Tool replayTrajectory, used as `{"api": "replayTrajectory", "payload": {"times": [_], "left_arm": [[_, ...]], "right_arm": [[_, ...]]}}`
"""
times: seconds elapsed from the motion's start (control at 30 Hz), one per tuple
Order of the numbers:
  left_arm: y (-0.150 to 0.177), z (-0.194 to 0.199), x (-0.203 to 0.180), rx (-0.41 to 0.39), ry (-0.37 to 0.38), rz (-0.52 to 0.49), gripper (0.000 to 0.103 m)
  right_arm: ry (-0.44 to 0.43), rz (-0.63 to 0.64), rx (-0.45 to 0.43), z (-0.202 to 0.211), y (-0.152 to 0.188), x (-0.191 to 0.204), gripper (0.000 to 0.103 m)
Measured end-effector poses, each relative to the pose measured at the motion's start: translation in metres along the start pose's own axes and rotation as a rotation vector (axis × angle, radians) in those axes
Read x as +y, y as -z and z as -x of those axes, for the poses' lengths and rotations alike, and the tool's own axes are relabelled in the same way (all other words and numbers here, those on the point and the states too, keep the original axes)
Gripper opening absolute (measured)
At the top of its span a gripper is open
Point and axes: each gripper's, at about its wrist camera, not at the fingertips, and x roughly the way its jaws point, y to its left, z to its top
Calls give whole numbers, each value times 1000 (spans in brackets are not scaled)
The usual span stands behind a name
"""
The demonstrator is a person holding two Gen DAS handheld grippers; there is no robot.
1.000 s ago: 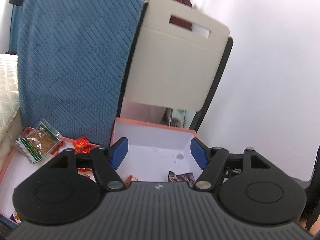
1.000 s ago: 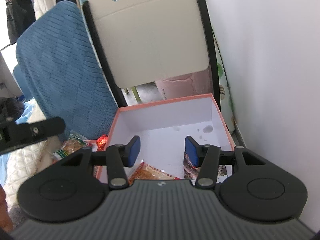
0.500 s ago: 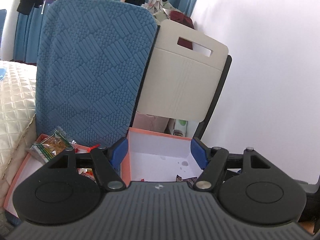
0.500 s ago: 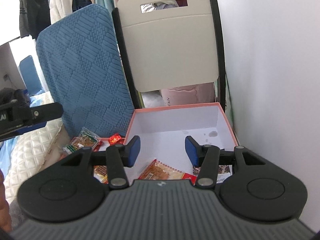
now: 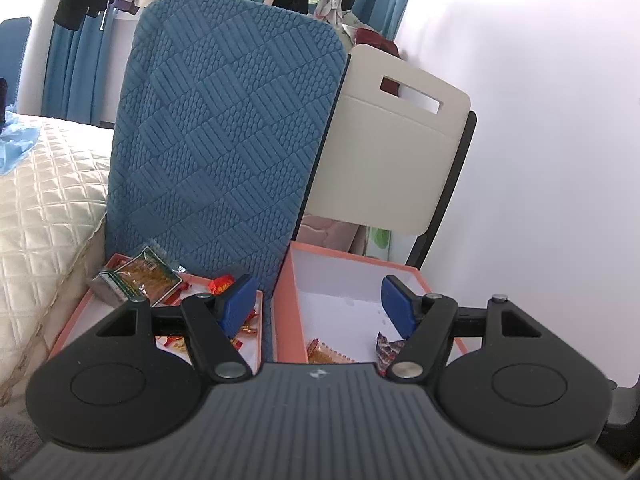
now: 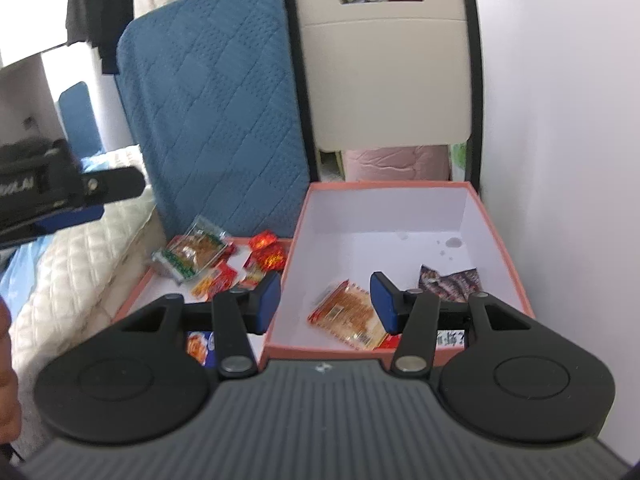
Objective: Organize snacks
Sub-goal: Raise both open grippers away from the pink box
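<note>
While both fingers gape empty, orange snack packet point(image 6: 347, 314), crinkled, in pink-rimmed box point(image 6: 496, 224).

The deep box point(image 6: 496, 240) looks like matt cardboard, salmon outside and smooth white within, with a few dull spots on its floor. Left of the deep box, the shallow tray point(image 6: 138, 292) has the same finish. The snack packets point(image 6: 348, 314) are glossy, crinkled plastic film. Behind the deep box, the chair back point(image 6: 380, 80) is smooth cream plastic; the blue cushion point(image 5: 224, 136) is quilted, textured cloth. The bedspread point(image 5: 44, 192) is stitched satiny fabric.
</note>
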Motion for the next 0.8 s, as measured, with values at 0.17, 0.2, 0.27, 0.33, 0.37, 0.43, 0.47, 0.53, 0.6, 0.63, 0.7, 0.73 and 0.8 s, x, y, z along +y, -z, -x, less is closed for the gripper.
{"api": "replayTrajectory", "payload": {"times": [0.17, 0.2, 0.27, 0.33, 0.37, 0.43, 0.47, 0.53, 0.6, 0.63, 0.7, 0.73, 0.8], "left_arm": [[14, 3, 9, 6, -5, 3, 74], [17, 3, 12, 7, -6, 5, 74], [21, 2, 18, 14, -14, 10, 74], [27, 0, 26, 23, -24, 21, 74], [28, -2, 29, 29, -26, 25, 74], [33, -4, 37, 40, -35, 33, 74], [34, -6, 40, 47, -40, 38, 74], [38, -8, 47, 60, -42, 43, 74], [42, -10, 53, 72, -44, 41, 74], [44, -10, 56, 76, -47, 39, 74], [49, -10, 62, 84, -53, 43, 74], [52, -10, 66, 86, -60, 51, 74], [61, -10, 74, 86, -79, 67, 74]], "right_arm": [[-24, 24, 24, -5, 19, 14, 53], [-33, 27, 27, -5, 21, 17, 53], [-43, 39, 32, -7, 27, 23, 53], [-46, 50, 40, -9, 31, 28, 53], [-49, 55, 45, -12, 33, 30, 53], [-53, 56, 57, -16, 37, 33, 53], [-53, 58, 62, -19, 38, 35, 53], [-55, 65, 73, -23, 41, 39, 53], [-62, 69, 75, -26, 45, 43, 52], [-57, 70, 82, -28, 48, 45, 52], [-59, 70, 99, -32, 53, 48, 52], [-62, 72, 106, -33, 55, 51, 52], [-63, 82, 116, -35, 60, 56, 52]]}}
